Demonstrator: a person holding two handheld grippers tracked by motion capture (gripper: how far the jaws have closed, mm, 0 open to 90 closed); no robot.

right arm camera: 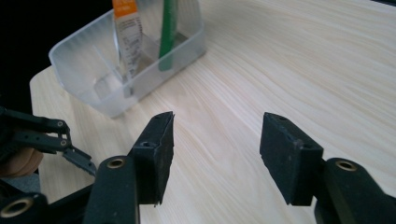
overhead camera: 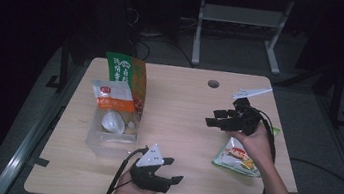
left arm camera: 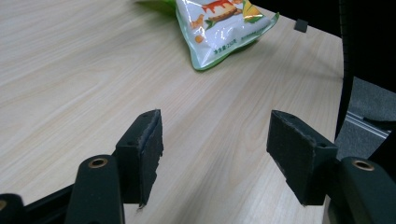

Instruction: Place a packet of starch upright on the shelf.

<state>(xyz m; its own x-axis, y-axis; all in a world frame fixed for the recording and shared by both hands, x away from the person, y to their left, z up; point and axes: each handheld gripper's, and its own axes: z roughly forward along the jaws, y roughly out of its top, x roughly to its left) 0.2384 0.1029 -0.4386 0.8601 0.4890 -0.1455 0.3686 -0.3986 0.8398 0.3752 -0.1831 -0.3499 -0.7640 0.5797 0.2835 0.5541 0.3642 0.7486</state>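
A clear plastic bin [overhead camera: 96, 140] stands at the table's left, holding a tall green and orange bag [overhead camera: 127, 76] and a white packet with an orange band [overhead camera: 112, 96]. A green-edged snack bag [overhead camera: 236, 158] lies flat at the right, beside the right forearm. My right gripper [overhead camera: 211, 118] hovers at the right centre, pointing left toward the bin [right arm camera: 130, 60], open with nothing between its jaws [right arm camera: 217, 154]. My left gripper [overhead camera: 174, 170] sits near the front edge, open and empty [left arm camera: 215, 154], facing the snack bag [left arm camera: 219, 23].
A round cable hole [overhead camera: 213, 84] sits near the table's far edge. Bare wood lies between the bin and the snack bag. Beyond the table are dark floor and a metal desk frame [overhead camera: 240, 20]. Cables trail from both grippers off the front edge.
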